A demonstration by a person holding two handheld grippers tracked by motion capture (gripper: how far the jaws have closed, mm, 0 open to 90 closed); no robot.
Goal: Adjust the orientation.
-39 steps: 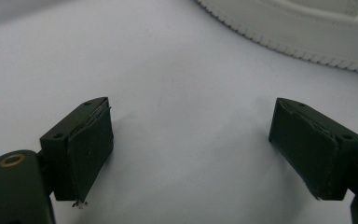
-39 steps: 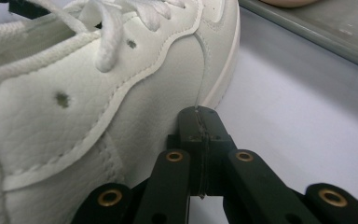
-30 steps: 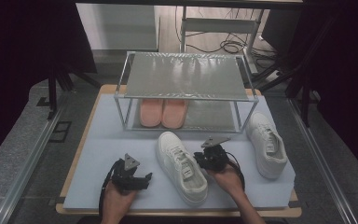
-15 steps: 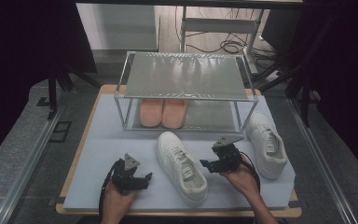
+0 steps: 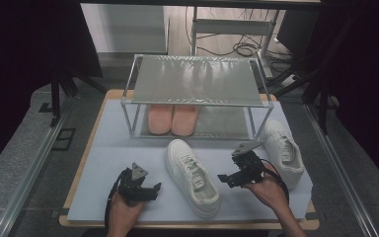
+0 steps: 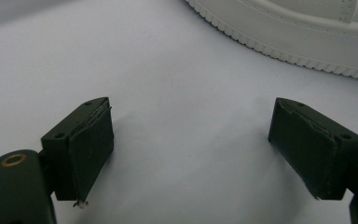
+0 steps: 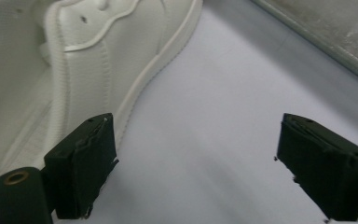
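A white sneaker (image 5: 192, 177) lies in the middle of the pale mat, toe towards the rack. My right gripper (image 5: 225, 178) hovers just to its right, jaws pointing at its side; they have just been opening and nothing is between them. The right gripper view has the gripper (image 7: 198, 179) open wide over bare mat, with the sneaker (image 7: 70, 60) at the upper left. My left gripper (image 5: 154, 189) rests open on the mat left of the sneaker. In the left gripper view the gripper (image 6: 191, 154) faces the sneaker's ribbed sole (image 6: 303, 42).
A second white sneaker (image 5: 284, 150) lies at the right, beside the hand. A metal two-tier rack (image 5: 197, 81) stands at the back with a pink pair of slippers (image 5: 172, 118) on its lower shelf. The mat (image 5: 108, 148) ends near the table's front edge.
My right gripper has opened, come off the middle sneaker's side, and drawn back to the right and slightly up. The sneaker stays where it was. The left gripper has not moved.
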